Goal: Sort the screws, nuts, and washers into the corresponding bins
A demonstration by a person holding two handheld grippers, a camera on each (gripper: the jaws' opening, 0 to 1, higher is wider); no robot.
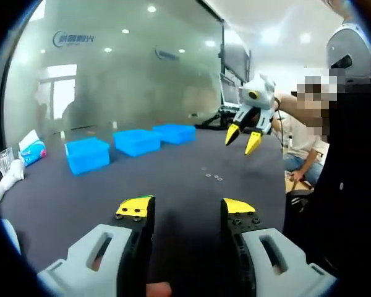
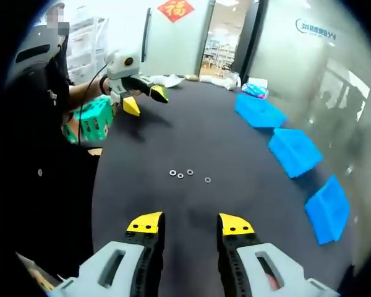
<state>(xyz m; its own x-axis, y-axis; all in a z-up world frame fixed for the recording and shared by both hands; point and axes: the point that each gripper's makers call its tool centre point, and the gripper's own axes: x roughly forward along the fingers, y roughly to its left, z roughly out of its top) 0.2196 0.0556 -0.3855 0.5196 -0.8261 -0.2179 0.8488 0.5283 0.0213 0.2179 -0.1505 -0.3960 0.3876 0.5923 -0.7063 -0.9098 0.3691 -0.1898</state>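
Holding a pair of tongs in each hand, I keep both above a dark table (image 2: 235, 148). My left tongs (image 1: 187, 207) have their yellow-tipped jaws apart with nothing between them, and the same goes for my right tongs (image 2: 189, 224). In the right gripper view, four small washers (image 2: 189, 176) lie loose in a short row on the bare tabletop just ahead of my right jaws, close to one another but not stacked. In the left gripper view they show as tiny specks, too small to tell apart. Three blue bins (image 2: 295, 150) stand in a line along the far side of the table, well apart from the washers, in front of a frosted glass wall (image 1: 123, 68). Whether anything is in the bins I cannot tell. A green box (image 2: 89, 120) sits off the table's edge.
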